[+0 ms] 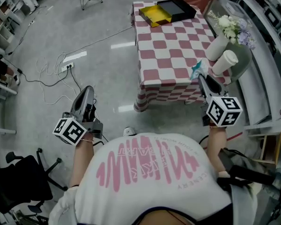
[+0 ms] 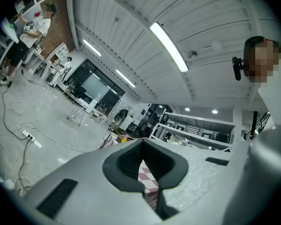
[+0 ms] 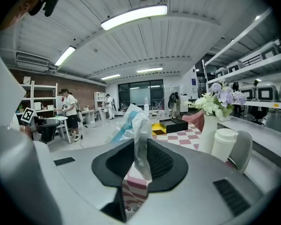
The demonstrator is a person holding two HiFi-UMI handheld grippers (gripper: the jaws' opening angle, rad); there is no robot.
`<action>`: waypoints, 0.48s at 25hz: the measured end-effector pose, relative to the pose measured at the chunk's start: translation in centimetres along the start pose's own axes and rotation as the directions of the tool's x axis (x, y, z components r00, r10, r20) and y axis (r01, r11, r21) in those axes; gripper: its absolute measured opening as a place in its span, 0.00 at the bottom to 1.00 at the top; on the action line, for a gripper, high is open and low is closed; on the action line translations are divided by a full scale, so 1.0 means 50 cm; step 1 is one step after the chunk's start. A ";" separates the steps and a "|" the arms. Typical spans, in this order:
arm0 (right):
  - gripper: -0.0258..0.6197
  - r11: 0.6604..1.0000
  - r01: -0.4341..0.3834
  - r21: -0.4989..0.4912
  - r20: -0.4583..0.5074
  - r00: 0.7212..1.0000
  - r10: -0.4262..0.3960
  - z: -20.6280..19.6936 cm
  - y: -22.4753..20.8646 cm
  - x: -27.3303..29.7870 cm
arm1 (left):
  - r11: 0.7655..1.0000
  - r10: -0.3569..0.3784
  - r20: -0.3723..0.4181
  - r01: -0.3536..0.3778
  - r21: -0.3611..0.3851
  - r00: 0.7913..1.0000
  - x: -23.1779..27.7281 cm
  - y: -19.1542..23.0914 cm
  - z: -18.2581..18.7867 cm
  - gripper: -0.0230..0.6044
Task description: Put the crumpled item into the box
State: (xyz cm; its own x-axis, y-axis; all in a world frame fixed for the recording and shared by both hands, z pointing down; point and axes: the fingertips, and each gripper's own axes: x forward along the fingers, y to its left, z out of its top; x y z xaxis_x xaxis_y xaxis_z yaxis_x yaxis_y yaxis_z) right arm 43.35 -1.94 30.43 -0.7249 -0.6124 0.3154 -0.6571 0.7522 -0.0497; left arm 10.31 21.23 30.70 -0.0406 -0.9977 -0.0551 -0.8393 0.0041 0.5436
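Right fingers (image 3: 166, 165) pinch crumpled wrapper (image 3: 141, 142); its print unreadable, possibly blue lettering.

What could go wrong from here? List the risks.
The crumpled wrapper is pinched only by a thin edge in the right hand-held gripper, so it might slip out. The box sits at the far end of the table; reaching past the cup and vase could knock them over.

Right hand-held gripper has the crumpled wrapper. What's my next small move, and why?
Probably carry the right hand-held gripper forward over the checkered table toward the box. Its jaws are clamped on the crumpled item, which is only at the table's near edge, while the box sits at the far end.
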 end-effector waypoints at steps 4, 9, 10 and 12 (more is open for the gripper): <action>0.16 0.999 0.030 0.018 0.031 0.999 -0.030 0.042 0.032 0.070 | 0.999 -0.013 -0.005 0.014 0.034 1.000 0.029 0.071 0.065 0.05; 0.16 0.996 0.067 0.055 0.057 0.996 -0.070 0.076 0.066 0.145 | 0.997 -0.011 -0.021 0.013 0.082 1.000 0.042 0.158 0.127 0.05; 0.16 0.996 0.073 0.056 0.058 0.995 -0.076 0.079 0.074 0.159 | 0.996 -0.009 -0.026 0.011 0.085 1.000 0.043 0.176 0.136 0.05; 0.16 0.995 0.080 0.057 0.057 0.995 -0.083 0.082 0.089 0.186 | 0.997 -0.004 -0.036 0.007 0.083 0.999 0.044 0.209 0.149 0.05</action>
State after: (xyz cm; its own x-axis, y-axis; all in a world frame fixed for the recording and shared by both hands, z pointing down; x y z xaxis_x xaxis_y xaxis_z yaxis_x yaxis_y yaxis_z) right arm 32.85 -5.26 29.26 -0.6783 -0.6856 0.2642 -0.7237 0.6857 -0.0785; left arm -2.57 19.60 30.00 -0.0175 -0.9995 -0.0276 -0.8815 0.0024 0.4721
